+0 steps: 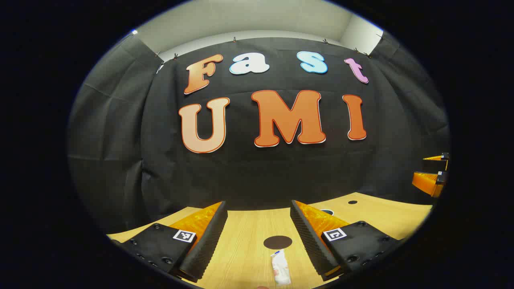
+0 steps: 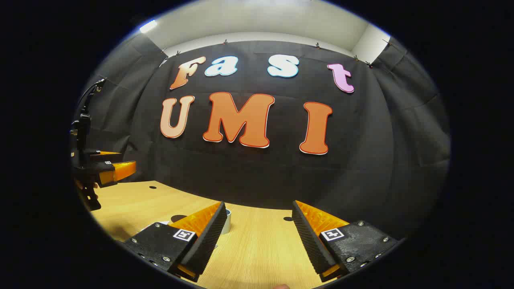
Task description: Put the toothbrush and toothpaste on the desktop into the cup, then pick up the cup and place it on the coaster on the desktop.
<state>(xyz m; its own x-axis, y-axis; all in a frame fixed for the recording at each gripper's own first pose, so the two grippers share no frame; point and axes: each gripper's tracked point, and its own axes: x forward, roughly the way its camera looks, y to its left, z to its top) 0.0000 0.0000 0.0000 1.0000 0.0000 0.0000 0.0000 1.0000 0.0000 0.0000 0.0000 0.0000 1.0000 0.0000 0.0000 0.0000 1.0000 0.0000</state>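
left tool (image 1: 259, 237) gapes wide above the toothpaste (image 1: 280, 267) near the counter's (image 1: 241, 245) front edge: light, soft, best pinched mid-tube; right tool (image 2: 259, 237) also wide.

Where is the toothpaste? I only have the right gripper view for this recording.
Observer: In the left gripper view the toothpaste lies on the desktop, between the fingers of the left tool and close to the camera.
Operator: What is the tube next to?
Observer: A dark round coaster lies just beyond the tube's far end, with nothing on it.
Operator: Is the left tool gripping the tube?
Observer: No. It is open, with its fingers wide apart on either side of the tube and not touching it.
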